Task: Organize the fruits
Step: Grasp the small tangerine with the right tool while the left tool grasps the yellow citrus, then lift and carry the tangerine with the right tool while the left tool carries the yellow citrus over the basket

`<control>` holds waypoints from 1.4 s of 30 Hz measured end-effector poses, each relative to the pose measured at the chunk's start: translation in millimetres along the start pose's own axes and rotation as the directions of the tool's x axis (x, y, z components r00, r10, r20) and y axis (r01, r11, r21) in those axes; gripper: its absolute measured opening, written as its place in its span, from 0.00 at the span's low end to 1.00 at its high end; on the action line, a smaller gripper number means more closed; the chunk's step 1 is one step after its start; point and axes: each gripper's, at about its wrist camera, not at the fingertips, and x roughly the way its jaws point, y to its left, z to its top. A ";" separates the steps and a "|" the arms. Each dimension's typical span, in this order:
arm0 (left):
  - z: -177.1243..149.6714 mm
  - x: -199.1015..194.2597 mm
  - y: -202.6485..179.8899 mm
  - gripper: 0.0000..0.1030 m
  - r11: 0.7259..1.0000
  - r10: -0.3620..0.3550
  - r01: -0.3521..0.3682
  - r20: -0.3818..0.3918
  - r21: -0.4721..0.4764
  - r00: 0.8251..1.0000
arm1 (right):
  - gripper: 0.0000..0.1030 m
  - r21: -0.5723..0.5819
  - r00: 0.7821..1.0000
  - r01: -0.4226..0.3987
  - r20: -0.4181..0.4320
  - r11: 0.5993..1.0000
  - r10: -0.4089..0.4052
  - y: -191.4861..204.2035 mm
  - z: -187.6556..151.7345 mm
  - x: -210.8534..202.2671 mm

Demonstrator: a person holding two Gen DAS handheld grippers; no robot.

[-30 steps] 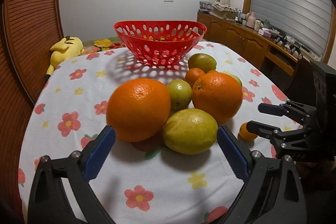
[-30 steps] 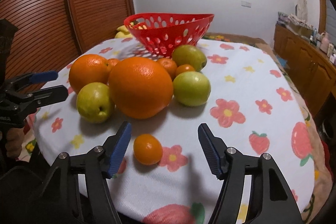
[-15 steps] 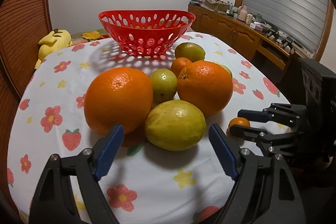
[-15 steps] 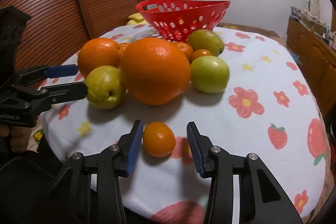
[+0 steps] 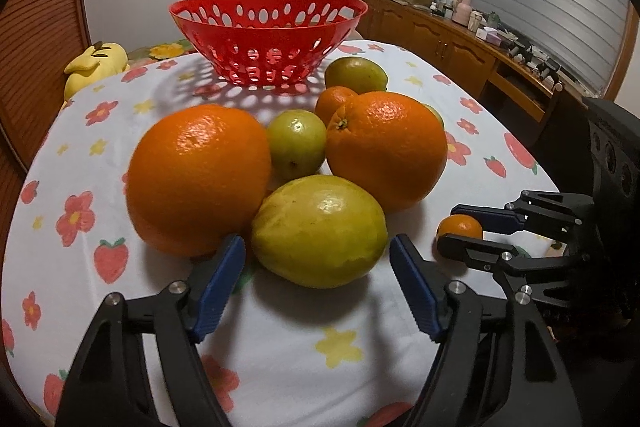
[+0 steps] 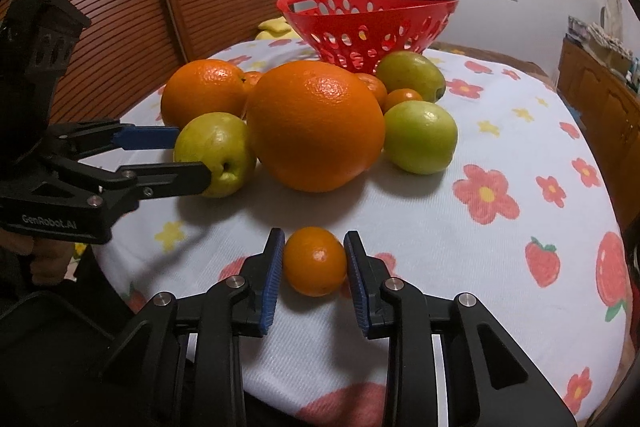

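A pile of fruit lies on a flowered tablecloth in front of an empty red basket [image 5: 267, 27]. My right gripper [image 6: 314, 259] is shut on a small tangerine [image 6: 315, 261] resting on the cloth; it also shows in the left wrist view [image 5: 460, 227]. My left gripper [image 5: 318, 259] is open, its pads on either side of a yellow-green fruit [image 5: 320, 231], close but apart; it shows in the right wrist view too [image 6: 218, 153]. Two large oranges [image 5: 198, 177] [image 5: 386, 149] sit just behind.
More green fruits [image 6: 420, 137] [image 6: 410, 71] and small tangerines [image 6: 402, 97] lie between the oranges and the basket [image 6: 368, 23]. A yellow plush toy [image 5: 94, 67] lies at the far left edge. A wooden sideboard [image 5: 460, 47] stands on the right, slatted doors on the left.
My right gripper has closed from wide open onto the small tangerine. My left gripper has moved forward around the yellow-green fruit and narrowed.
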 end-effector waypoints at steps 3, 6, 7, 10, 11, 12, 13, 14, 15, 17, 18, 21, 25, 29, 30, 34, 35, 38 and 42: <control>1.7 3.0 -1.9 0.75 1.000 -0.002 0.002 -0.006 0.008 1.000 | 0.29 0.002 1.000 -0.001 0.001 1.000 0.001 -1.1 0.4 -0.2; 2.8 5.0 -3.4 0.75 1.000 0.010 -0.010 -0.004 0.017 1.000 | 0.29 0.004 1.000 0.001 0.003 1.000 -0.001 -1.8 0.2 -1.2; 2.9 5.3 -3.7 0.75 1.000 0.011 -0.011 -0.002 0.018 1.000 | 0.29 0.005 1.000 0.001 0.003 1.000 -0.001 -2.1 0.0 -1.6; 2.8 6.1 -4.7 0.69 0.999 0.034 -0.034 0.007 0.027 0.999 | 0.29 0.006 1.000 0.003 0.007 1.000 -0.003 -3.2 0.5 -2.1; 2.4 6.1 -4.8 0.69 0.999 0.036 -0.036 0.009 0.030 0.999 | 0.29 0.006 1.000 0.003 0.007 1.000 -0.003 -3.2 0.1 -2.8; 1.8 5.7 -4.2 0.68 0.999 0.032 -0.033 0.013 0.026 0.999 | 0.29 0.007 1.000 0.005 0.008 1.000 -0.005 -3.4 0.4 -2.7; 1.2 5.3 -3.5 0.68 0.999 0.030 -0.031 0.016 0.026 0.999 | 0.29 0.007 1.000 0.005 0.008 1.000 -0.005 -3.2 -0.2 -3.4; 0.9 4.8 -3.0 0.68 0.999 0.028 -0.029 0.019 0.027 0.999 | 0.29 0.007 1.000 0.005 0.008 1.000 -0.005 -3.1 -0.5 -3.6; 0.5 4.7 -2.0 0.67 0.999 0.025 -0.026 0.019 0.025 0.999 | 0.29 0.007 1.000 0.004 0.008 1.000 -0.004 -3.2 -0.5 -3.6; 0.4 4.2 -0.2 0.67 1.000 0.020 -0.020 0.018 0.020 1.000 | 0.29 0.008 1.000 0.007 0.007 1.000 -0.007 -3.5 -0.4 -3.3; -0.1 3.1 0.6 0.67 1.000 0.019 -0.019 0.018 0.019 1.000 | 0.29 0.010 1.000 0.007 0.007 1.000 -0.007 -4.0 -1.1 -3.9; -0.9 0.7 0.7 0.66 1.000 0.019 -0.019 0.020 0.021 1.000 | 0.29 0.010 1.000 0.012 0.011 1.000 -0.012 -4.5 -0.9 -5.7; -2.6 -6.2 0.3 0.66 1.000 0.012 -0.012 0.031 0.024 0.999 | 0.29 0.009 1.000 0.014 0.018 1.000 -0.015 -5.1 0.2 -8.8; -3.5 -11.8 -1.5 0.66 0.999 0.014 -0.016 0.040 0.037 0.999 | 0.29 0.010 1.000 0.017 0.025 1.000 -0.018 -5.7 0.4 -10.7; -3.9 -12.8 -1.3 0.66 0.999 0.011 -0.012 0.040 0.037 0.999 | 0.29 0.009 1.000 0.019 0.025 1.000 -0.019 -5.5 0.4 -11.0; -2.9 -21.8 -1.4 0.66 0.999 -0.003 0.001 0.060 0.035 0.998 | 0.29 0.007 0.999 0.016 0.030 1.000 -0.016 -4.9 0.5 -12.1; -2.3 -24.4 -1.8 0.66 0.999 -0.005 0.003 0.065 0.035 0.998 | 0.29 0.007 0.999 0.016 0.033 1.000 -0.016 -4.9 0.7 -12.7; 0.7 -32.8 -2.7 0.66 0.999 -0.016 0.013 0.085 0.030 0.996 | 0.28 0.006 0.999 0.015 0.043 1.000 -0.015 -4.8 2.7 -16.4; 6.5 -41.6 -3.6 0.66 0.999 -0.022 0.019 0.109 0.027 0.994 | 0.28 0.003 0.998 0.019 0.062 1.000 -0.019 -5.5 8.6 -22.8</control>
